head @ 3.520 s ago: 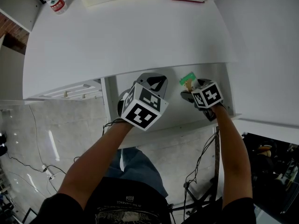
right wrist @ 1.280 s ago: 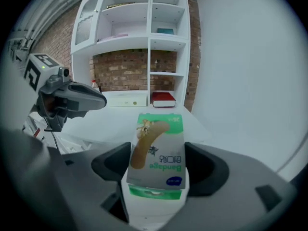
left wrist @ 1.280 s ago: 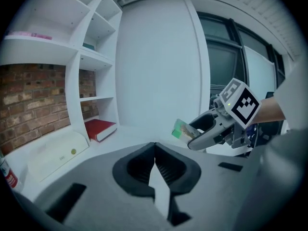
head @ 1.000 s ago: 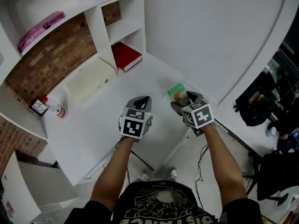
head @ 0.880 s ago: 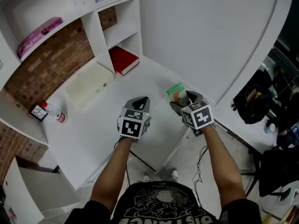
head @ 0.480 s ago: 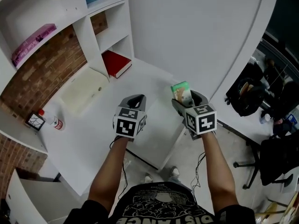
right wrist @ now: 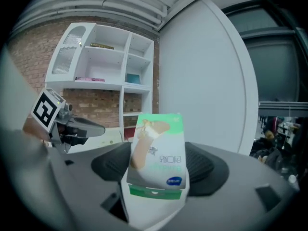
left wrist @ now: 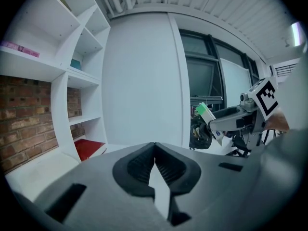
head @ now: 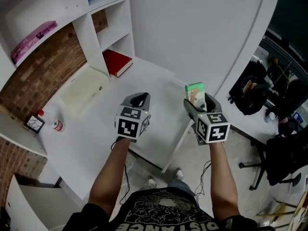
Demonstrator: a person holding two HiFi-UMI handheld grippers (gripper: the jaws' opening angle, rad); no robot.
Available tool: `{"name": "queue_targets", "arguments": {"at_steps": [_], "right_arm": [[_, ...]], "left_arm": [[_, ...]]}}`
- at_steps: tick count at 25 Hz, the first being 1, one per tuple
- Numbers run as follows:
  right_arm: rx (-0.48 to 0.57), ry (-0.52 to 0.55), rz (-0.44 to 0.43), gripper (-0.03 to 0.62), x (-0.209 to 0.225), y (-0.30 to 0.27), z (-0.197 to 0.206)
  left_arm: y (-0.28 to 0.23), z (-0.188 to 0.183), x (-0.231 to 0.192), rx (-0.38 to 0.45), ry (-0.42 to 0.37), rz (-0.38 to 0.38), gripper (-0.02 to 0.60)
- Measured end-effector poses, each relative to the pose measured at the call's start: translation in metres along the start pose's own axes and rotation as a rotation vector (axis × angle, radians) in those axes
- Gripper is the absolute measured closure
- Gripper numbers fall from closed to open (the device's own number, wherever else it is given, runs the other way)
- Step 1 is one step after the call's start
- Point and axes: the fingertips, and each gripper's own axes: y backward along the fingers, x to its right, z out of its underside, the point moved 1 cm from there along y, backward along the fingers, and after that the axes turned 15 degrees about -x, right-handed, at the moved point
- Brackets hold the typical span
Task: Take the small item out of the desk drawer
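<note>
One small box — near desk edge

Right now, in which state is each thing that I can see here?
left gripper, shut, empty
right gripper, shut on the small box
small box, held upright between the jaws
red book, closed, lying flat on the desk
bottle, standing upright, cap on

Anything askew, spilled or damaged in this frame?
Nothing stands out. The small box sits intact in the right gripper's jaws, the left gripper is shut and empty, and the desk shows no spill.
</note>
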Motion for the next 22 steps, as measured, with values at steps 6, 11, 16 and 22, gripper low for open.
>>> {"name": "queue_targets", "arguments": {"at_steps": [6, 11, 16, 22], "right_arm": [[0.024, -0.039, 0.038, 0.243, 0.003, 0.011, 0.004], [0.031, -0.015, 0.064, 0.243, -0.001, 0.016, 0.004], [0.025, -0.003, 0.071, 0.243, -0.002, 0.015, 0.007], [0.017, -0.001, 0.070, 0.243, -0.001, 0.011, 0.008]], "left_arm": [[0.010, 0.011, -0.006, 0.003, 0.023, -0.015, 0.577], [0.014, 0.010, -0.009, 0.025, 0.044, -0.025, 0.577], [0.009, 0.011, -0.002, 0.019, 0.026, -0.004, 0.577], [0.004, 0.008, -0.004, 0.016, 0.025, 0.001, 0.577]]}}
